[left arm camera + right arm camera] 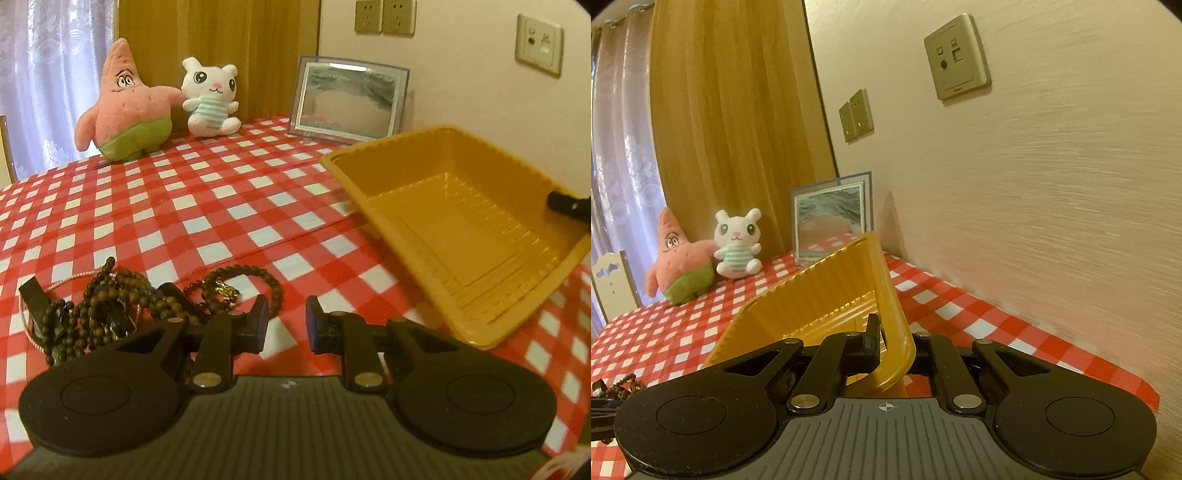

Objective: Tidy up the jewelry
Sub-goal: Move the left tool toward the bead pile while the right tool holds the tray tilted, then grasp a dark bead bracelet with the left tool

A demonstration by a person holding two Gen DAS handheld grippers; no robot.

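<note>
In the left wrist view, the left gripper fills the bottom of the frame, its two fingers standing a little apart with only bare checked cloth showing in the gap between them. Just to the left of its left finger, in the lower left of the frame, lies a tangled heap of brown bead strings on the red and white checked tablecloth. One loop of beads curls round close beside that finger; whether it touches the pad cannot be told. A thin pale cord and a dark flat piece lie in the same heap.

To the right of centre, the yellow plastic tray is tipped, its inside turned toward the camera and its near corner resting on the cloth. At its right rim a black fingertip of the right gripper shows.

In the right wrist view, the right gripper is clamped on the tray's rim at lower centre, the wall pinched between its fingers, and the tray slants away up and leftward.

Farther off, in the upper left, a pink star plush and a white bunny plush sit at the far table edge, with a framed picture leaning by the wall to their right.
</note>
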